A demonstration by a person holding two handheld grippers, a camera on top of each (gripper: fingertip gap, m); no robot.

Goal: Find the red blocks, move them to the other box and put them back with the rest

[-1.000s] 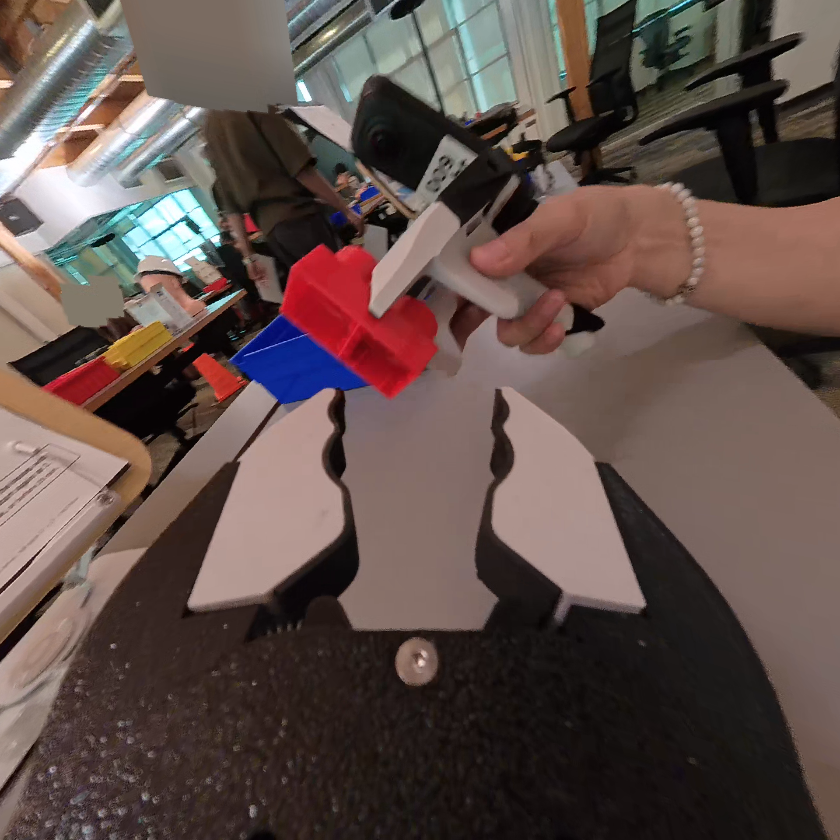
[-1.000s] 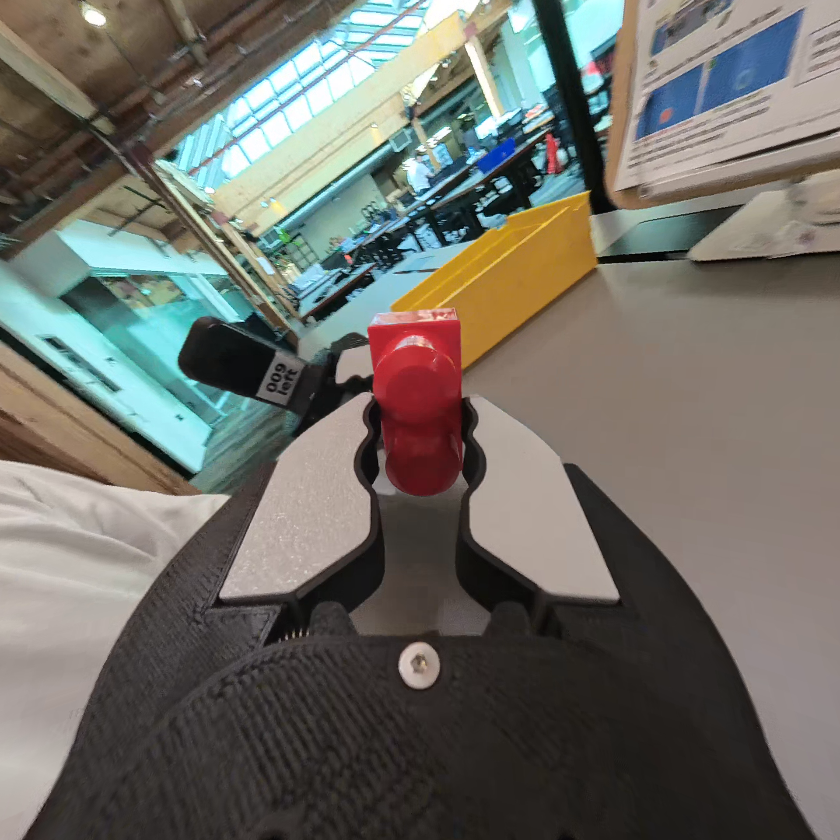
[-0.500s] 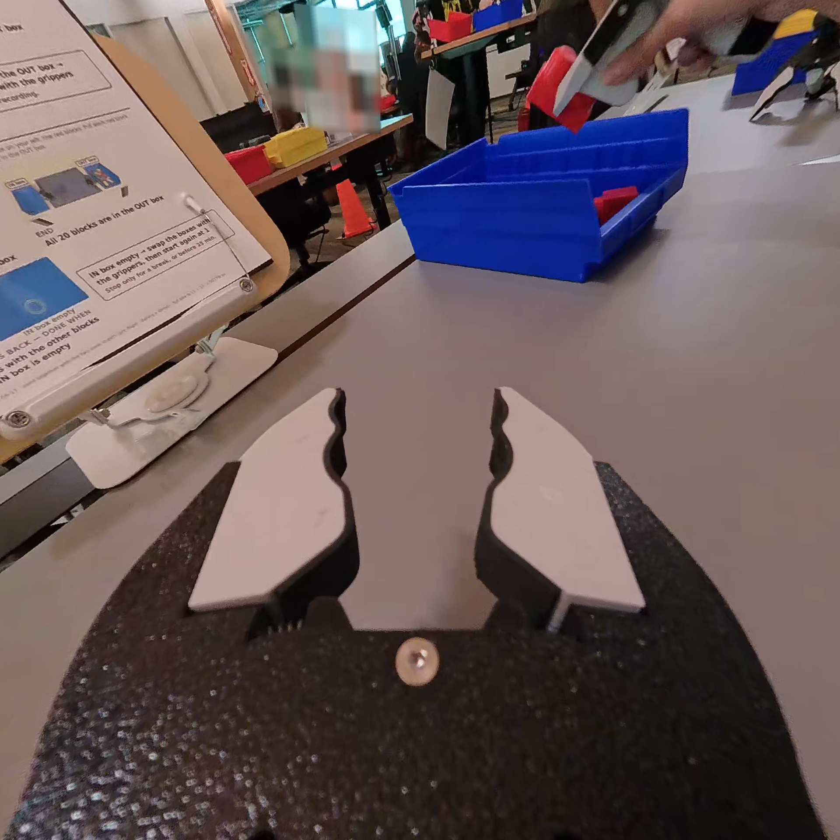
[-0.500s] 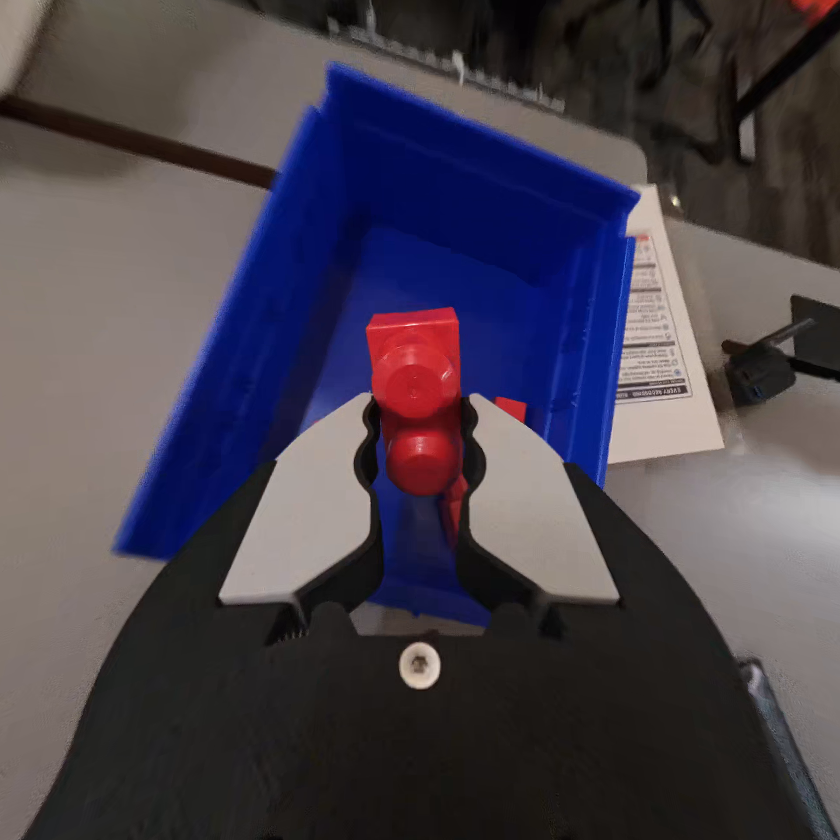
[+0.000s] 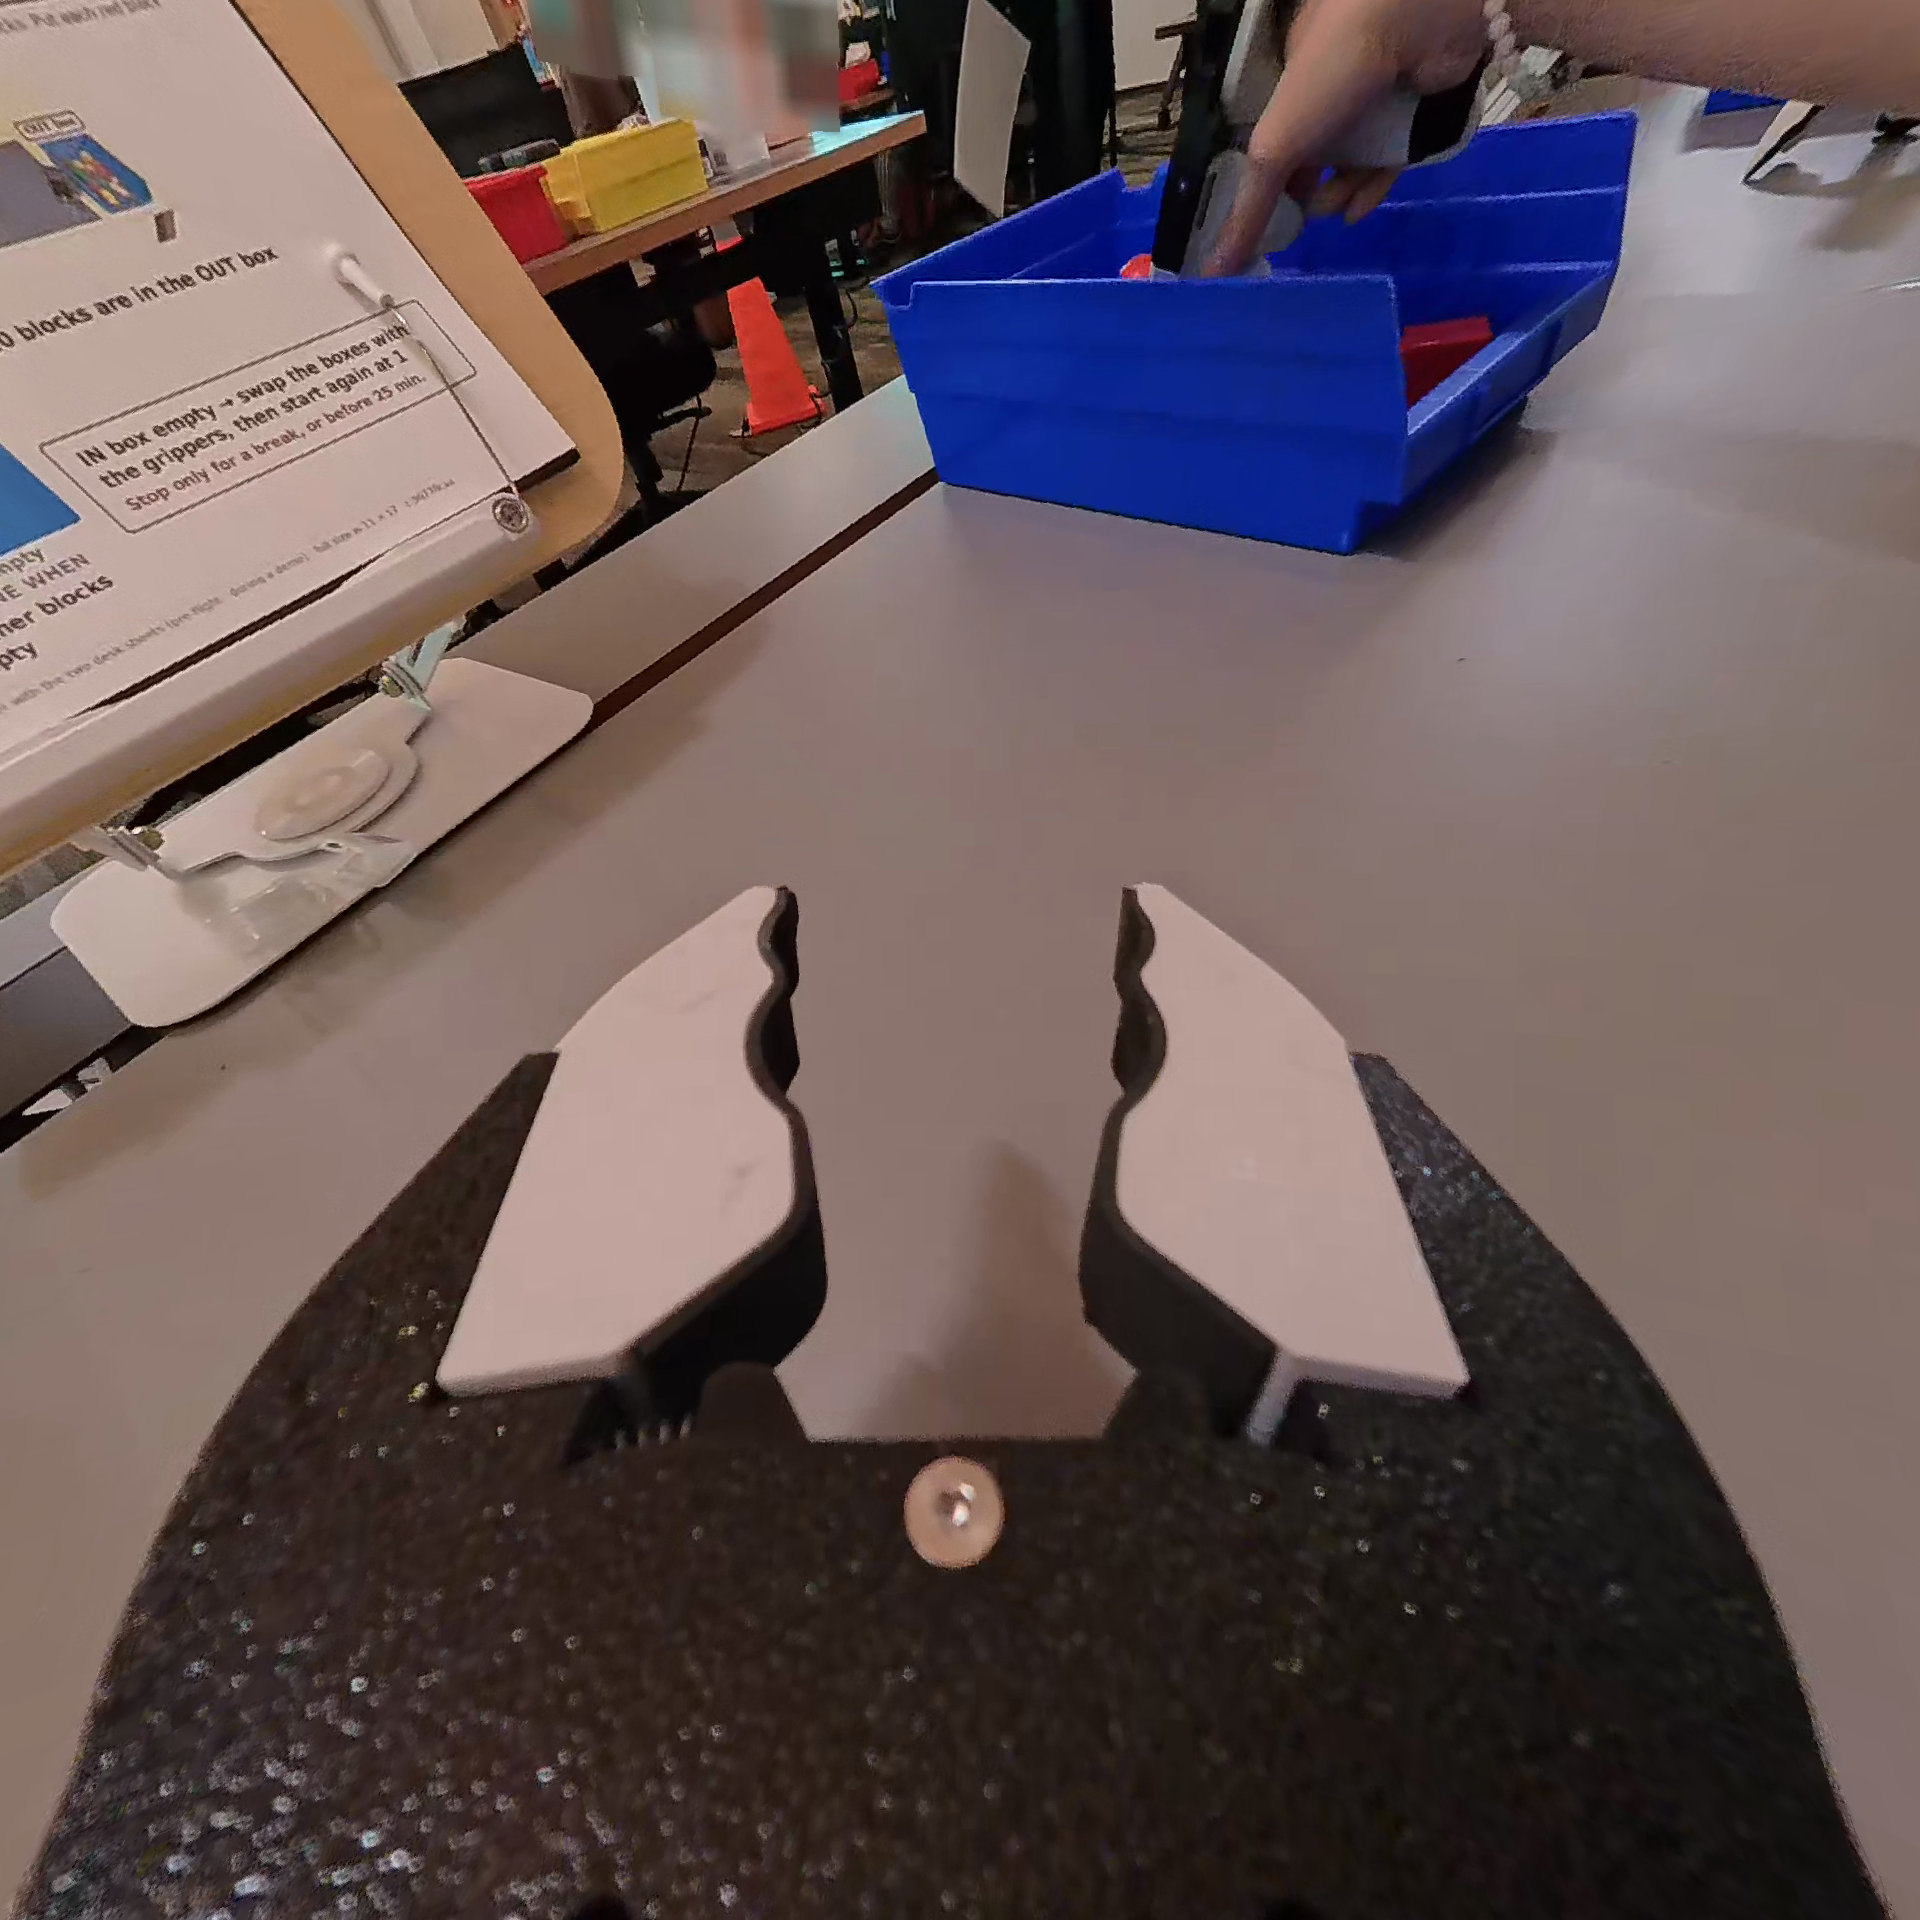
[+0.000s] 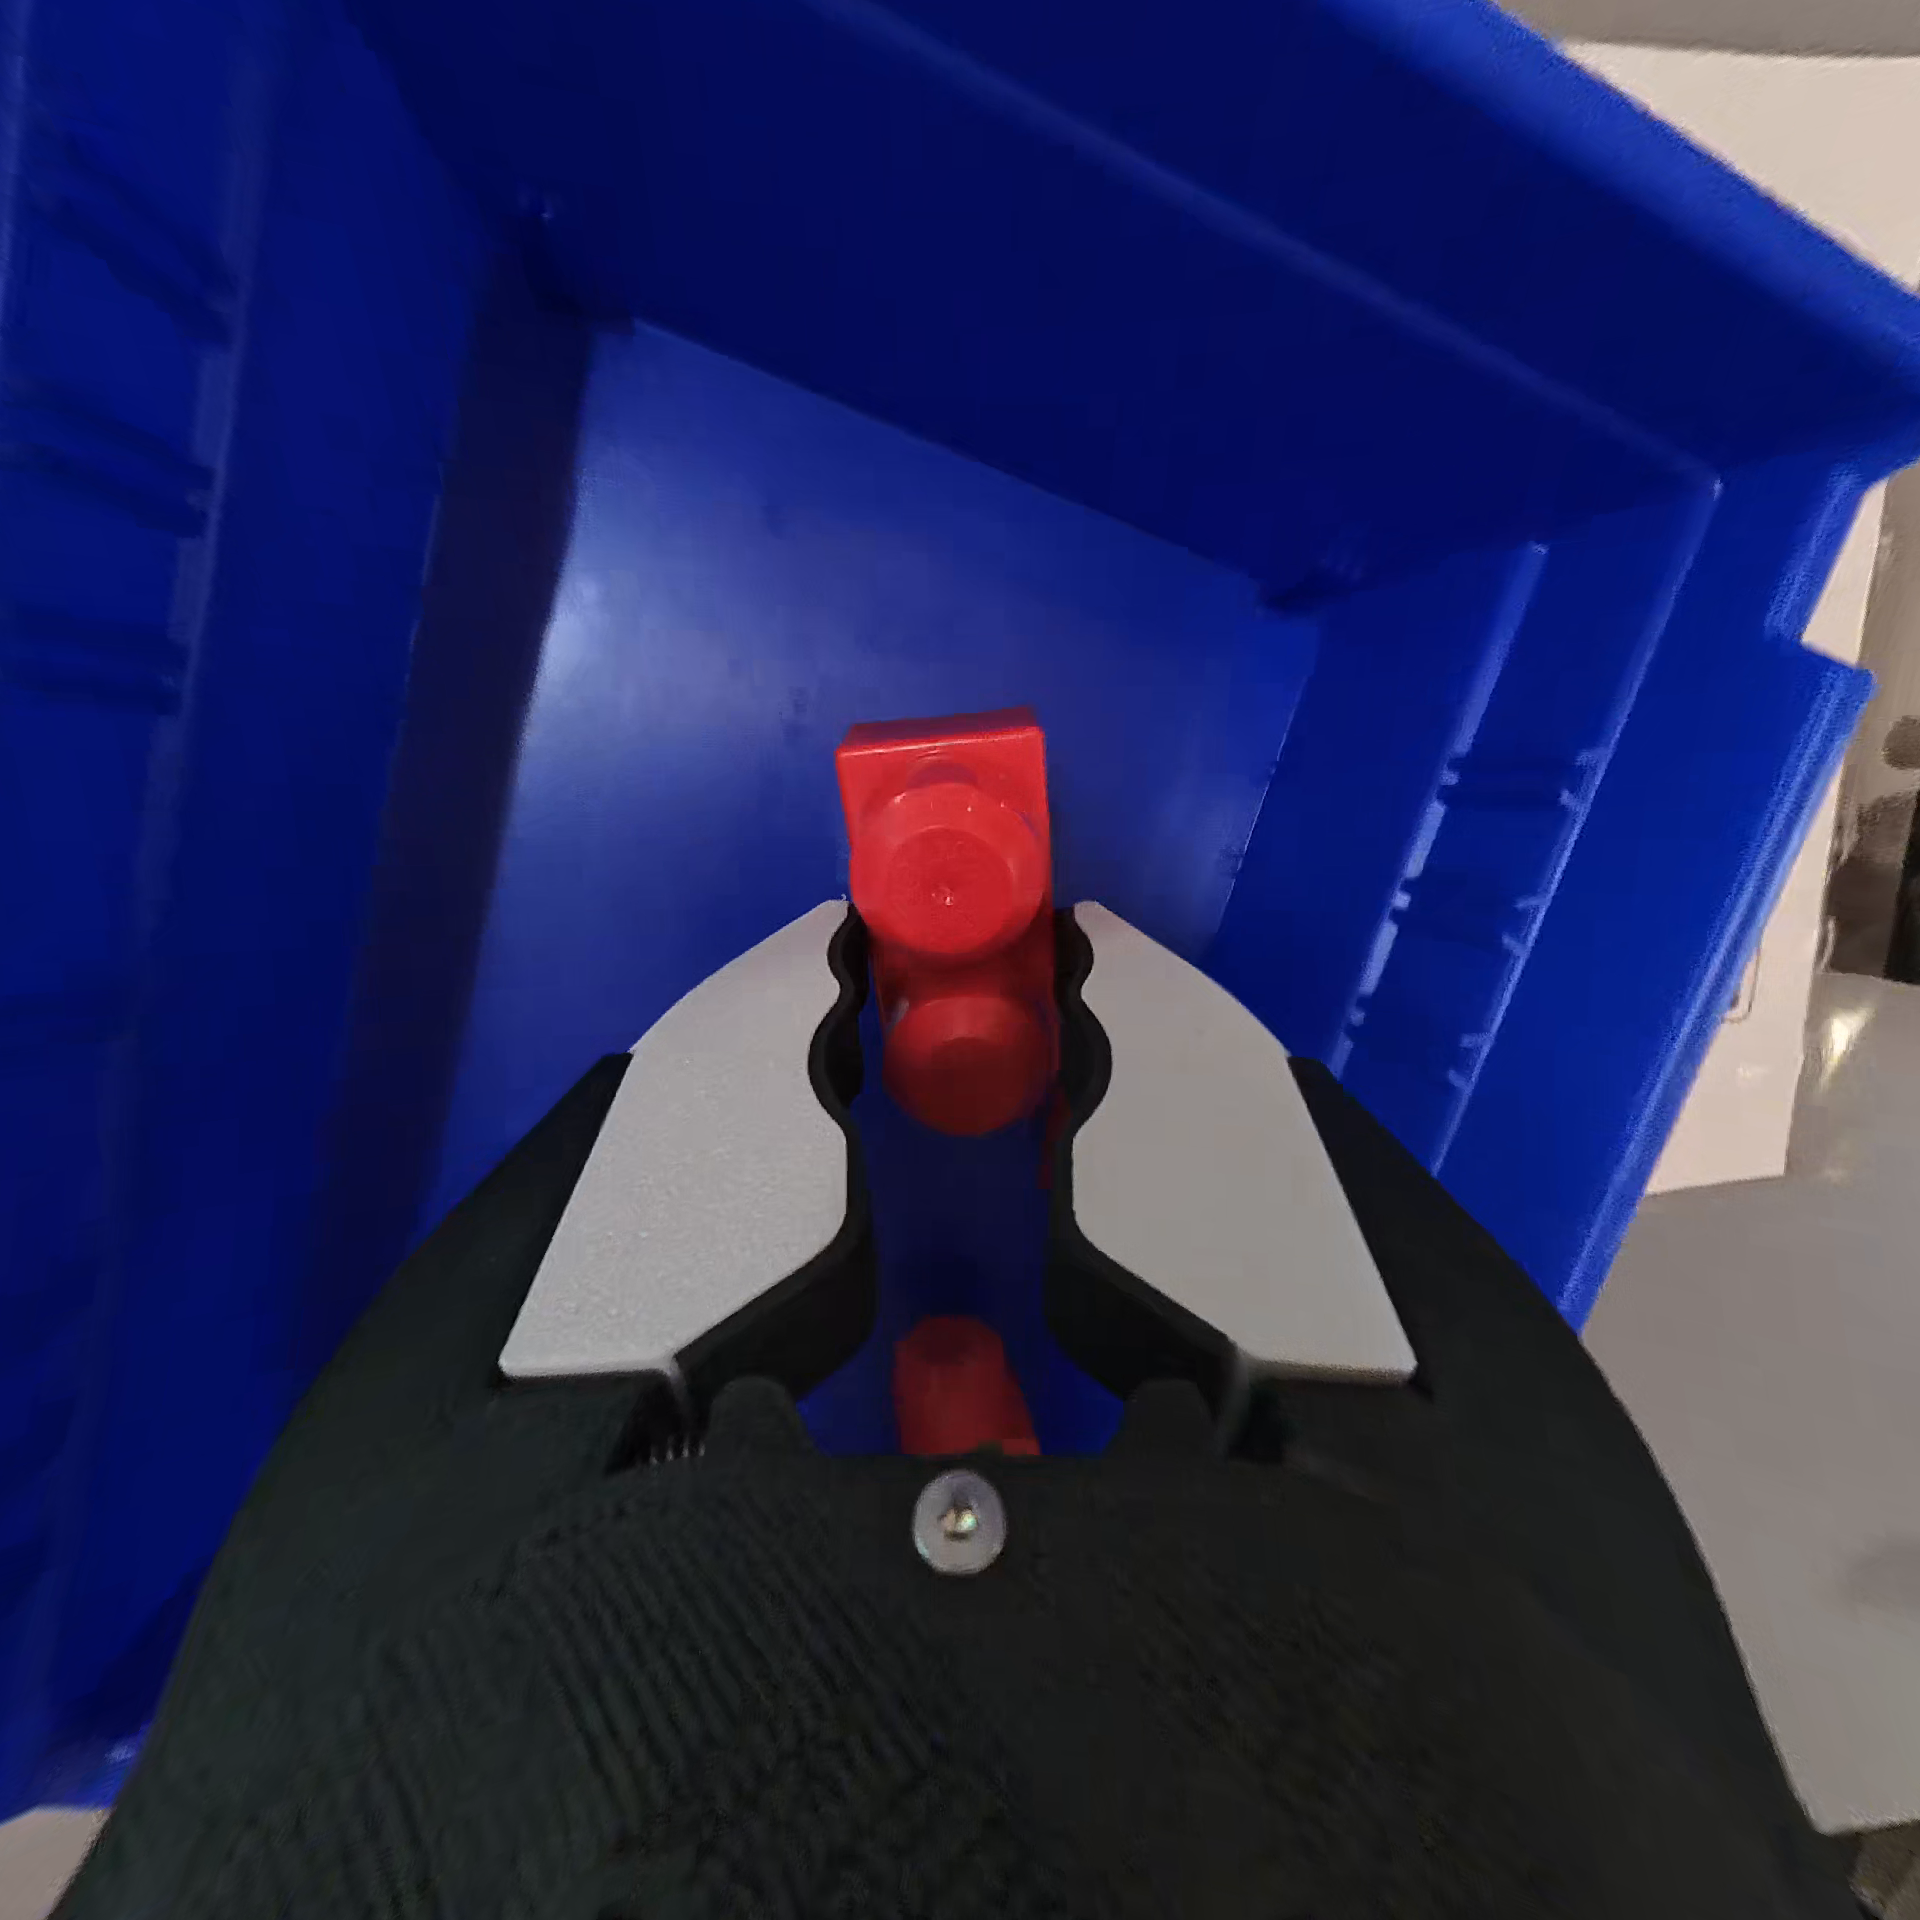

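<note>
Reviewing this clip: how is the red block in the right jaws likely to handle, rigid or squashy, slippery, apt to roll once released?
The red block looks like hard moulded plastic, so probably rigid and light. Its glossy faces may be somewhat slippery, though the right gripper's wavy pads seem to hold it steady. Flat sides suggest it would settle in the blue box rather than roll.

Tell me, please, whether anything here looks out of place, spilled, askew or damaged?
Nothing stands out. The right gripper holds a red block inside the blue bin; the left gripper hangs open over bare table. No spills or damage show.
</note>
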